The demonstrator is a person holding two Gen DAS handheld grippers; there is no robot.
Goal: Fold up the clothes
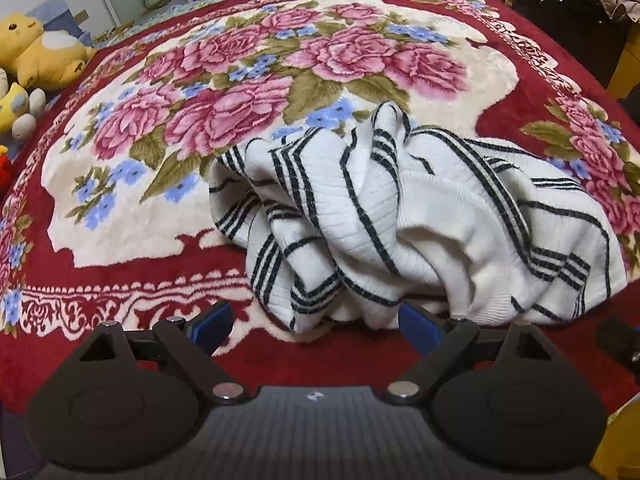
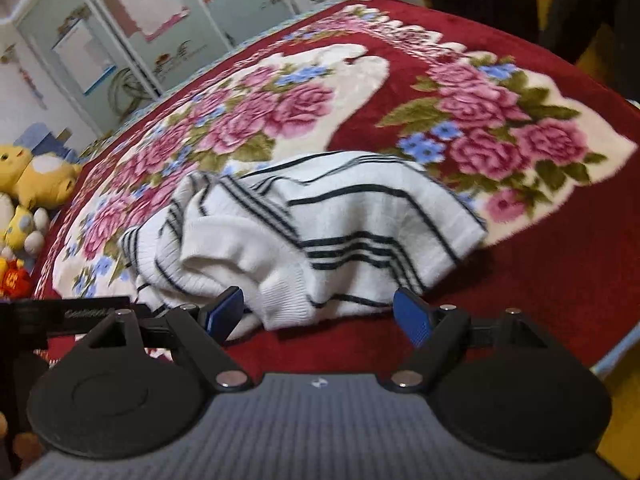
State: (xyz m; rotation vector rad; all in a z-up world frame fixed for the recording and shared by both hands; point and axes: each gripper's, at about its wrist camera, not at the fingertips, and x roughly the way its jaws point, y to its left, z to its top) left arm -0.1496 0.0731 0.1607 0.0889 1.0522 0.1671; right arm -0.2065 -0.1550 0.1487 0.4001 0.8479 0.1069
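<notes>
Centrally, a white knit sweater with black stripes [image 1: 400, 216] is lying crumpled on a red floral blanket [image 1: 120, 272], occupying the middle and right of the left wrist view and the centre of the right wrist view [image 2: 304, 232]. At the bottom of the left wrist view, the left gripper [image 1: 316, 326] is hovering just in front of the garment's near edge, its blue-padded fingers [image 1: 212, 326] standing wide apart and holding nothing. At the bottom of the right wrist view, the right gripper [image 2: 320, 314] is likewise sitting with its jaws spread wide and empty, the ribbed hem of the sweater lying between and just beyond its blue pads [image 2: 412, 316]; whether the left pad is touching the fabric cannot be told. The blanket [image 2: 540, 280] is covering the whole working surface in both views. A yellow plush toy [image 1: 36, 48] is resting at the upper left of the left wrist frame, and is appearing again at the left edge of the right wrist frame [image 2: 36, 176], well apart from the sweater. Pale cabinet doors [image 2: 120, 28] are filling the upper left background.
</notes>
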